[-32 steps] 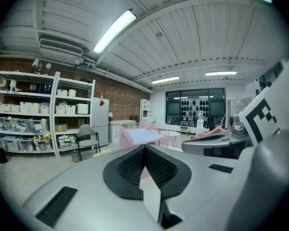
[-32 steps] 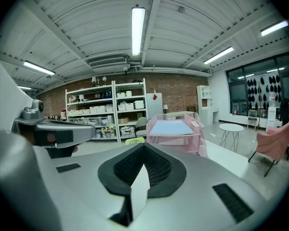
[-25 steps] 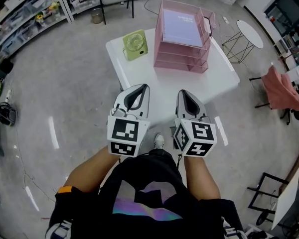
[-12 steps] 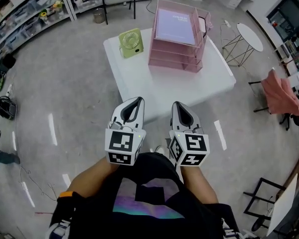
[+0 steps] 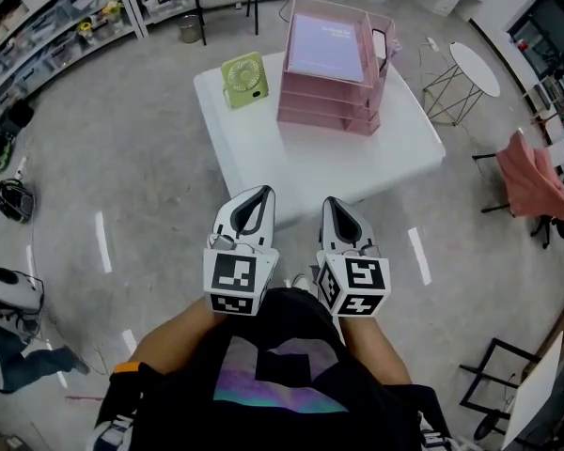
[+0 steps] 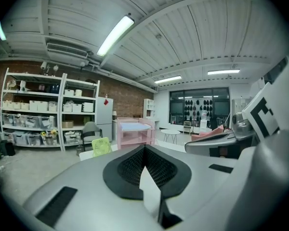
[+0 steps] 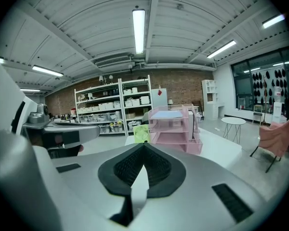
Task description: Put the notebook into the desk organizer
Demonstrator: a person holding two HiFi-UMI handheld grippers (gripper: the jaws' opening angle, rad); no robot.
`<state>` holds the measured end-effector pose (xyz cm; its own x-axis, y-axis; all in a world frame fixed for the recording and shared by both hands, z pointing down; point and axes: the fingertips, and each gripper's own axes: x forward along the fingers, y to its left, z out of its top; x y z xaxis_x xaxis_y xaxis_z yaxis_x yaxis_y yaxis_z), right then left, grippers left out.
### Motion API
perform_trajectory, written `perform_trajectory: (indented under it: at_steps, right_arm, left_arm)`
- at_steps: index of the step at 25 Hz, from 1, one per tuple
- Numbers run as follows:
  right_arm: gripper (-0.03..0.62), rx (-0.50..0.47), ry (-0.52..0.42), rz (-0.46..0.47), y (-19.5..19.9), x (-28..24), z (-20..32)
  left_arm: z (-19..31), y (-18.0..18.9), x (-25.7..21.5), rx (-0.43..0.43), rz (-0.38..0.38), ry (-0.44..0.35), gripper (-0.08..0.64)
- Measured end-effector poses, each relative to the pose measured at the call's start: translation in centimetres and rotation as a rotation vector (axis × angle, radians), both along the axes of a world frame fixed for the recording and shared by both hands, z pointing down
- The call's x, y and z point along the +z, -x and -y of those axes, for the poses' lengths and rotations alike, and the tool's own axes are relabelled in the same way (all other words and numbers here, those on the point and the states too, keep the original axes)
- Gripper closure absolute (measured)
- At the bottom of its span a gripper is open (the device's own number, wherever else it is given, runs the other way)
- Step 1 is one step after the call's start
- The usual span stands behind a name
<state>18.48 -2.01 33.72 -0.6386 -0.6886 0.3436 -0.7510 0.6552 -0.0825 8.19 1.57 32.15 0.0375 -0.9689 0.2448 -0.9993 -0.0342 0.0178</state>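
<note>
Notebook (image 5: 327, 47) lies flat in top tray of pink desk organizer (image 5: 324, 111); it looks thin, light, a little bendy, best pinched at its near edge. Left gripper (image 5: 261, 192) and right gripper (image 5: 327, 202) are closed, empty, well apart from it.

No wording can be read anywhere. Well ahead of the left claw (image 5: 260, 193) and the right claw (image 5: 327, 202), the notebook (image 5: 325, 53) in the top tray of the pink desk organizer (image 5: 321, 113) carries a short line of print near its far edge, too small to make out. The marker cube (image 5: 237, 283) behind the left claw and the marker cube (image 5: 355, 287) behind the right claw bear only black-and-white square patterns, not letters or digits.
</note>
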Motion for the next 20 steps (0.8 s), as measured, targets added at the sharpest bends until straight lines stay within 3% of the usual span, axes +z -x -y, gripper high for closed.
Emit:
perform_trajectory:
  at_steps: [20]
  right_arm:
    - [0.578,0.016,-0.006,0.0,1.2,0.2,0.0]
  left_arm:
    - [0.3,1.5,-0.1,0.01,0.015,-0.006,0.552]
